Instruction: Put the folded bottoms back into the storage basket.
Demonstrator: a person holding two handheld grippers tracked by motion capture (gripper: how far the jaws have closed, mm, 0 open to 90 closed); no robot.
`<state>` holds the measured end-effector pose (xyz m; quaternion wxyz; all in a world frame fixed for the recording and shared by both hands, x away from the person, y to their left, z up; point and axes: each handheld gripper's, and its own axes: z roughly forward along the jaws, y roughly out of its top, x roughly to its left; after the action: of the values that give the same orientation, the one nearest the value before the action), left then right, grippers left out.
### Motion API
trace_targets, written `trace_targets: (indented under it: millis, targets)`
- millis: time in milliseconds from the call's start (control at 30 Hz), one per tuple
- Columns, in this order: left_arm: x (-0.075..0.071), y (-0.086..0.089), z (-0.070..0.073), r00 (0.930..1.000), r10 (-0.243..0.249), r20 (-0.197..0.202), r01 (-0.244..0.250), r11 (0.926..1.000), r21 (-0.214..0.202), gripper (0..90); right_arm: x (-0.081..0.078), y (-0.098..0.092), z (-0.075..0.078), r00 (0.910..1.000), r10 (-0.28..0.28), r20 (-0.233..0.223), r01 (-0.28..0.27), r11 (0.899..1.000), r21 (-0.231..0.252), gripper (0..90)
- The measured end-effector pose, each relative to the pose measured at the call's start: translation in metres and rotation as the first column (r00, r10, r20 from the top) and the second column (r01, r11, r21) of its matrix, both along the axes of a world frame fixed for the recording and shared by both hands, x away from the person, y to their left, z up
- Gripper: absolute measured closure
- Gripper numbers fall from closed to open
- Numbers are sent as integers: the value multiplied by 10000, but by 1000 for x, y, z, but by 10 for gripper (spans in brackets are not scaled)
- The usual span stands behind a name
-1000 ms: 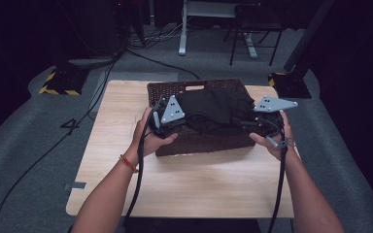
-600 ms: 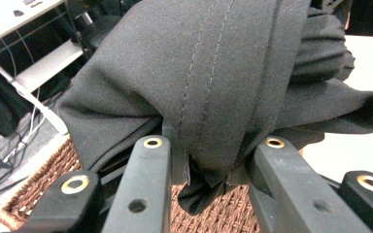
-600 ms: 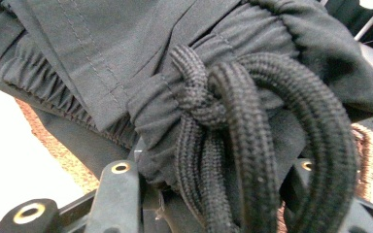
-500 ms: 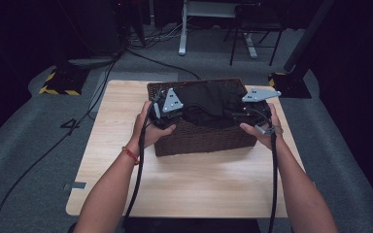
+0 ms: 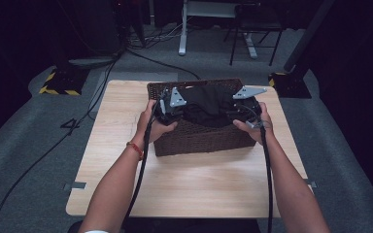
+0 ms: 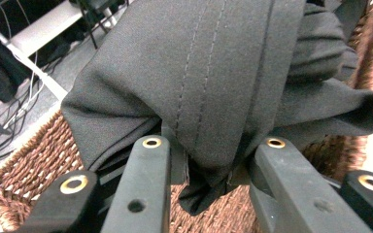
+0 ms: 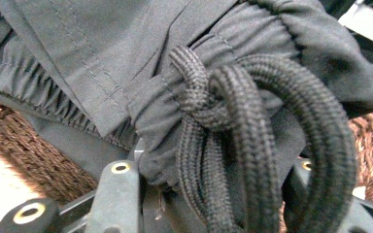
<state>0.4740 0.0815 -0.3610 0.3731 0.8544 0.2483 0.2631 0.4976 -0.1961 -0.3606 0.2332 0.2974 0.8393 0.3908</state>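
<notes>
A black garment [image 5: 209,104] with stitched seams, an elastic waistband and a drawstring cord [image 7: 243,126] hangs over a dark brown wicker basket [image 5: 199,138] on the wooden table. My left gripper [image 5: 177,109] is at the basket's left end, shut on a fold of the black garment [image 6: 213,97]. My right gripper [image 5: 238,109] is at the basket's right end, shut on the waistband of the garment [image 7: 126,58], the knotted cord looping in front of its jaws. The garment's lower part is hidden inside the basket.
The light wooden table [image 5: 194,189] has bare surface in front of and beside the basket. Behind the table on the grey floor stand a white desk leg [image 5: 182,29], a dark chair [image 5: 252,29], cables and a yellow-black striped block [image 5: 58,82].
Both grippers have moved away from the person and down over the basket, carrying the garment with them; it now sits lower in the basket.
</notes>
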Motion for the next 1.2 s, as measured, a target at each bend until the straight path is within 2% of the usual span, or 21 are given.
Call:
trace_targets:
  millis: [133,367,433,567,767,867,933,1000,1100,1200]
  targets:
    - [6,-5,-5,9997,114,-208,-106,9993,367,750,7,0,-7,9996,-220,-195,216,9996,-174,565]
    - [14,-8,-10,9974,306,-660,-229,9932,1145,744,14,7,-18,9972,-395,-631,352,9971,-682,564]
    - [16,-8,-13,9963,353,-783,-257,9923,1212,744,15,7,-19,9972,-424,-618,373,9959,-828,564]
    - [18,-10,-16,9945,381,-976,-248,9907,1340,744,17,8,-24,9948,-477,-904,389,9946,-965,563]
    - [19,-11,-23,9930,723,-932,-561,9846,1655,703,20,12,-29,9910,-663,-1159,518,9909,-1242,538]
    - [19,-6,-23,9897,1095,-926,-943,9834,1551,624,22,11,-31,9850,-999,-1410,793,9863,-1447,505]
    - [21,-2,-24,9866,1204,-1102,-1040,9841,1439,530,23,9,-31,9814,-1204,-1495,986,9844,-1456,501]
    - [20,3,-25,9870,1146,-1130,-1000,9868,1271,484,24,7,-31,9759,-1406,-1671,1163,9822,-1473,467]
    - [18,7,-24,9841,1401,-1092,-1288,9861,1047,372,23,7,-31,9735,-1563,-1668,1292,9782,-1625,430]
    - [17,12,-22,9837,1399,-1133,-1334,9891,625,313,24,7,-32,9709,-1584,-1795,1286,9775,-1671,373]
